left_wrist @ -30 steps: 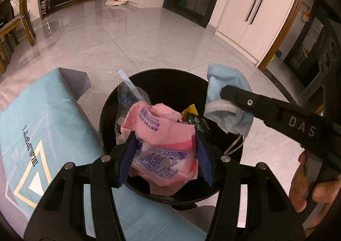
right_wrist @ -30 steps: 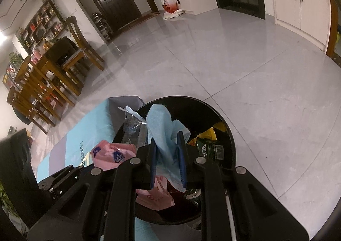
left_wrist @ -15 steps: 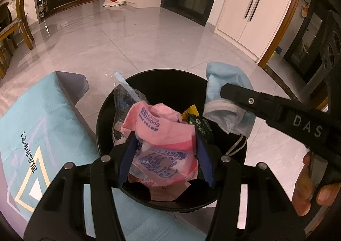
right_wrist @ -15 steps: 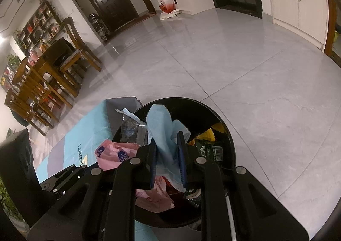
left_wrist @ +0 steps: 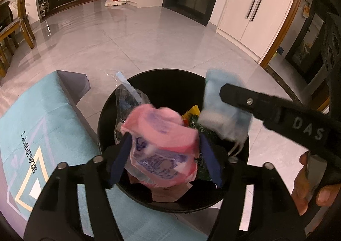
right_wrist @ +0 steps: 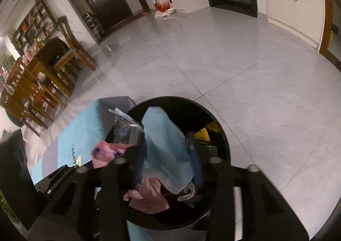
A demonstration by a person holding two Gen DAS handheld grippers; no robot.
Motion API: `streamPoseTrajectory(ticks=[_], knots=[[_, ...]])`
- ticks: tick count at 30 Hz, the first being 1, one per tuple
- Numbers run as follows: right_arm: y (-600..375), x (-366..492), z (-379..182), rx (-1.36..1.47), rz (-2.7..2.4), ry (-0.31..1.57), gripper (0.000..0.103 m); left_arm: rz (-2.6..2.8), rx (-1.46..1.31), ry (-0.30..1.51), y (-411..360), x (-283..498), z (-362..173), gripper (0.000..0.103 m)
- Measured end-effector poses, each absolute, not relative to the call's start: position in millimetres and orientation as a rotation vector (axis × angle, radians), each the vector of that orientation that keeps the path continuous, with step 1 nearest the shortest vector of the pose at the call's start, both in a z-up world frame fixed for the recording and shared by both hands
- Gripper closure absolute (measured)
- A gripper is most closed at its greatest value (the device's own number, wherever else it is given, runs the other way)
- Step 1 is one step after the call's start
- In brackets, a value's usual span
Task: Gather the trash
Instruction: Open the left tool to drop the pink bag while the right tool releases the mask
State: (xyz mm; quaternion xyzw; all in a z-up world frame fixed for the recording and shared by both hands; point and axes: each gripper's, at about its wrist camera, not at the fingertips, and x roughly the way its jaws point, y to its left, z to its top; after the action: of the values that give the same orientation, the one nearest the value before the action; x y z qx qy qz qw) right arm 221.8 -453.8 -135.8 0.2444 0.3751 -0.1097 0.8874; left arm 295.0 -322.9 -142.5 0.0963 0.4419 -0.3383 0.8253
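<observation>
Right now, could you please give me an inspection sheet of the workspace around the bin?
Surface: teal tablecloth with a printed word, beside the bin; grey tiled floor.
Job's things: black bin holding wrappers; pink packet and blue face mask above its opening.
Clutter: clear wrapper against the bin's left wall; yellow wrapper and dark green wrapper inside.
Grippers: left gripper jaws have just been opening, pink packet between them, blurred; right gripper jaws have just been opening, mask between them.
Cables: nothing seen.
Surroundings: wooden chairs, dark door, white cupboards, red bag on the floor.
</observation>
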Motion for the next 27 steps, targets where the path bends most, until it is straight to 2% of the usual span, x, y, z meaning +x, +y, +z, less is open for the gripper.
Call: streamPoseTrajectory(ticks=[4,19,23,27], knots=[[-455.4,217.5,-133.3,0.524,-0.224,0.761,0.052,-0.721,0.204,0.934,-321.4,292.6,-141.4,0.033],[-462.7,212.1,-131.1,0.556,-0.238,0.753,0.048,-0.722,0.197,0.907,-317.9,283.3,-133.8,0.016],[-462.6,209.4,-128.8,0.554,-0.246,0.748,0.038,-0.72,0.201,0.9,-315.8,279.6,-131.7,0.013],[-461.9,207.6,-128.2,0.555,-0.246,0.747,0.036,-0.708,0.2,0.906,-312.8,277.8,-129.9,0.011]])
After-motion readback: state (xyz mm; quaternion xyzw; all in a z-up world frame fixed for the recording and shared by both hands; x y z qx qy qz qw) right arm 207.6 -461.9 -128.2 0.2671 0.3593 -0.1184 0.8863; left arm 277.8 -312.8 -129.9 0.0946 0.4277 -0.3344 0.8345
